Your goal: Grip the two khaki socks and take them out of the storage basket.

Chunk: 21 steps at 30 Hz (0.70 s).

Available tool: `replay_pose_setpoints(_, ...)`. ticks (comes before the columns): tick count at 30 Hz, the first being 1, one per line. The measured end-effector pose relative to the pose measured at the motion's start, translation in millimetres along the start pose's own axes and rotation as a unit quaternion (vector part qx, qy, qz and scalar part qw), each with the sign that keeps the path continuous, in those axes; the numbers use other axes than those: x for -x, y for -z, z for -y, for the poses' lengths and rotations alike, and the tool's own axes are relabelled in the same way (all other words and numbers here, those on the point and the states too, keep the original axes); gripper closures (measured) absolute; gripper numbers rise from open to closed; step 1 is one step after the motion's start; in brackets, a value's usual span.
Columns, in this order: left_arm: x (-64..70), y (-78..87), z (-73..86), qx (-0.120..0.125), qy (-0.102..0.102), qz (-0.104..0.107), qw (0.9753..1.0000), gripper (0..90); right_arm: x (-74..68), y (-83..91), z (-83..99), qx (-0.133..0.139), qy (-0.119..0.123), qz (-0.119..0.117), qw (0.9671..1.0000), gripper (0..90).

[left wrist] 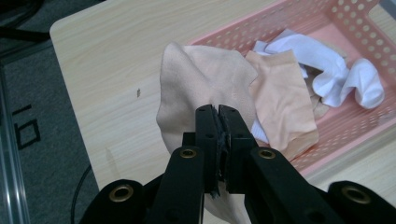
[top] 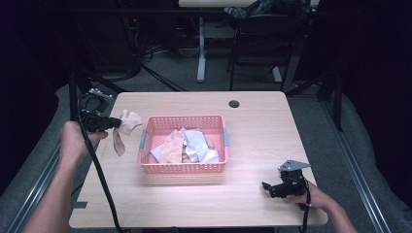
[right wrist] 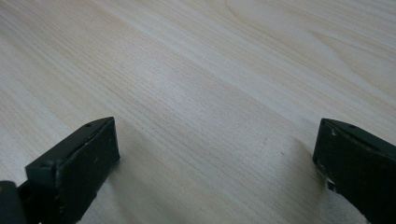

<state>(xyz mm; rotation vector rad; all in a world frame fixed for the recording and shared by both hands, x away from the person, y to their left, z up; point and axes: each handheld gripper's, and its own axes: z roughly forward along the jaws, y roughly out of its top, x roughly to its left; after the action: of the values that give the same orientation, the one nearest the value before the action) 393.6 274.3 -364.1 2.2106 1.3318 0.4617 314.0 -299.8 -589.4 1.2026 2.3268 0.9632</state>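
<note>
Table: a light wooden table [top: 252, 121] with a small dark round hole [top: 234, 104] near its far edge; grey floor around it.
Basket: a pink plastic basket [top: 150, 127] with perforated walls sits near the middle of the table, slightly left of centre. In the left gripper view its wall [left wrist: 355, 28] runs across the upper right.
Basket contents: a heap of cloths inside, a peach cloth [top: 171, 146] on the left and white cloths [top: 198, 144] to the right of it. In the left gripper view the peach cloth [left wrist: 280, 102] lies flat against the near wall and the white cloths [left wrist: 336, 70] are crumpled beyond it.
Left gripper: the left gripper [top: 115, 122] is held above the table's left edge, just left of the basket, by the person's left hand [top: 75, 141]. Its jaws are pressed together on a beige cloth [top: 125, 127].
Beige cloth: it hangs from the jaws outside the basket, one strip drooping towards the table. In the left gripper view the beige cloth [left wrist: 201, 79] bunches up just past the jaw tips, over the basket's near corner.
Right gripper: the right gripper [top: 266, 186] is low over the table's near right part, well apart from the basket, held by the right hand [top: 316, 196]. In the right gripper view its jaws stand wide apart with bare wood [right wrist: 210, 93] between them, holding nothing.
</note>
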Motion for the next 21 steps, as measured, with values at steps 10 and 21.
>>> replay_pose_setpoints(10,-15.2,-2.6,13.0,-0.008,0.023,-0.006,0.9997,86.9,-0.1,0.0,0.0,0.000,0.000,0.001,1.0000,0.0)
replay_pose_setpoints(21,-28.0,-17.5,25.6,-0.030,0.045,-0.013,0.9984,87.0,-0.1,0.0,0.0,0.000,-0.001,0.001,1.0000,0.0)
